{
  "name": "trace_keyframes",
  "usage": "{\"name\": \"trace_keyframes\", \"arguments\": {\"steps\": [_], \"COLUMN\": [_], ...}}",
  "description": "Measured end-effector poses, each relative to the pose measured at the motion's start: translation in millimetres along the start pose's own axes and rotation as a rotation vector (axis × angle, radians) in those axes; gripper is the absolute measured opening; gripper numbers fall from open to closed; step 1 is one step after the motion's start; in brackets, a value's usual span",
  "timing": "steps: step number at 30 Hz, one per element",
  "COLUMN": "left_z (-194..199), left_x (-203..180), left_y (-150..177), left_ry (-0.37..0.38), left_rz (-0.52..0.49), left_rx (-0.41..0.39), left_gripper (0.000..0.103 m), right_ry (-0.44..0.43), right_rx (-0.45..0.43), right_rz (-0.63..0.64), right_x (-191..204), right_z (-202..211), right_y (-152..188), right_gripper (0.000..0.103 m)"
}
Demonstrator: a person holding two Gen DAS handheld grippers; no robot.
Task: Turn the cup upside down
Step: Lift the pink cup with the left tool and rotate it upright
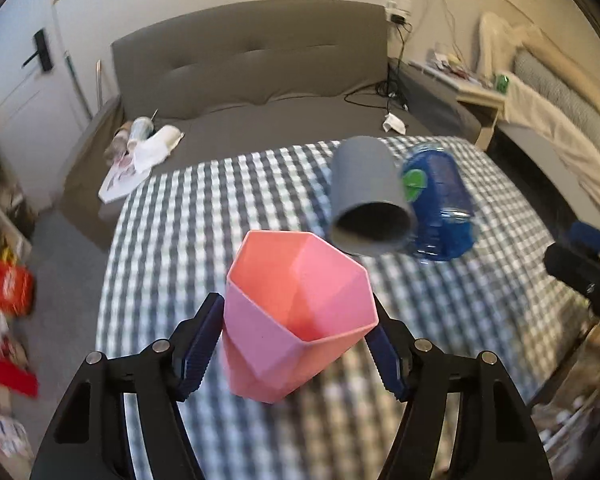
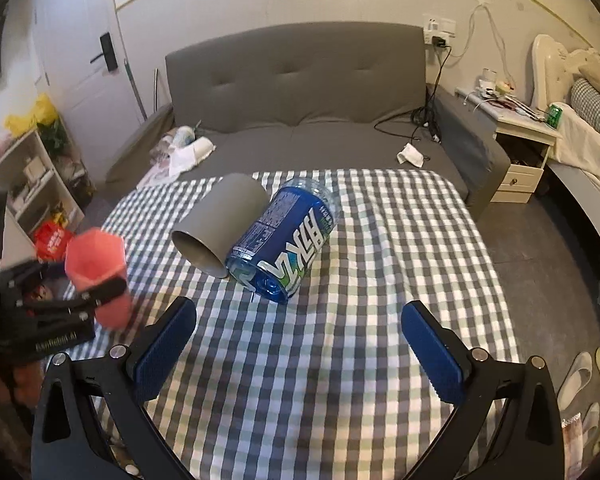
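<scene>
A pink faceted cup point(image 1: 296, 312) stands mouth up between the blue pads of my left gripper point(image 1: 298, 344), which is shut on its sides and holds it over the checkered cloth point(image 1: 220, 200). It also shows in the right wrist view point(image 2: 98, 268), at the left, held by the left gripper point(image 2: 100, 292). My right gripper point(image 2: 300, 344) is open and empty above the cloth point(image 2: 340, 360), nearer than a grey cup point(image 2: 224, 224) lying on its side.
A blue-labelled water bottle point(image 2: 288, 236) lies on its side against the grey cup point(image 1: 366, 196). A grey sofa point(image 2: 300, 92) stands behind the table. Shelves point(image 2: 32, 176) are at the left, a nightstand point(image 2: 528, 148) and bed at the right.
</scene>
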State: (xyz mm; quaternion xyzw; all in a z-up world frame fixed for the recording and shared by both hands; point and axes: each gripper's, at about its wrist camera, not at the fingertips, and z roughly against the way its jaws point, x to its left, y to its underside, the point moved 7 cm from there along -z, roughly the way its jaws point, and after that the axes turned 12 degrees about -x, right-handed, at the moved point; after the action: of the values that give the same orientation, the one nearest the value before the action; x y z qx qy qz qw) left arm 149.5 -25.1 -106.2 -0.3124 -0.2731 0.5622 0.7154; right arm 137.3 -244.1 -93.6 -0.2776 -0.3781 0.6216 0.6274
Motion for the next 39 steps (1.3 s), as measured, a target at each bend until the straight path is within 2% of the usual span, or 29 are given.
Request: {"name": "trace_keyframes", "arguments": {"steps": [7, 12, 14, 18, 23, 29, 32, 39], "left_z": [25, 52, 64, 74, 53, 14, -2, -12], "left_x": [-39, -66, -72, -80, -78, -68, -63, -58], "left_y": [24, 29, 30, 40, 49, 36, 35, 42], "left_ry": [-0.017, 0.034, 0.049, 0.076, 0.042, 0.012, -0.017, 0.022], "left_rz": [0.085, 0.102, 0.118, 0.147, 0.134, 0.130, 0.091, 0.076], "left_rx": [0.034, 0.062, 0.081, 0.171, 0.200, 0.167, 0.154, 0.106], "left_gripper": [0.070, 0.069, 0.069, 0.069, 0.068, 0.067, 0.067, 0.069], "right_ry": [-0.003, 0.005, 0.011, 0.016, 0.000, 0.015, 0.034, 0.072], "right_rx": [-0.041, -0.070, -0.076, -0.092, -0.096, -0.082, -0.066, -0.030], "right_rz": [-0.026, -0.072, -0.097, -0.131, -0.124, -0.076, -0.064, -0.036], "right_x": [-12, -27, -34, -42, -35, -28, -29, -32], "right_z": [38, 62, 69, 77, 80, 75, 69, 54], "right_y": [6, 9, 9, 5, 4, 8, 12, 18], "right_gripper": [0.103, 0.103, 0.103, 0.103, 0.103, 0.103, 0.103, 0.103]}}
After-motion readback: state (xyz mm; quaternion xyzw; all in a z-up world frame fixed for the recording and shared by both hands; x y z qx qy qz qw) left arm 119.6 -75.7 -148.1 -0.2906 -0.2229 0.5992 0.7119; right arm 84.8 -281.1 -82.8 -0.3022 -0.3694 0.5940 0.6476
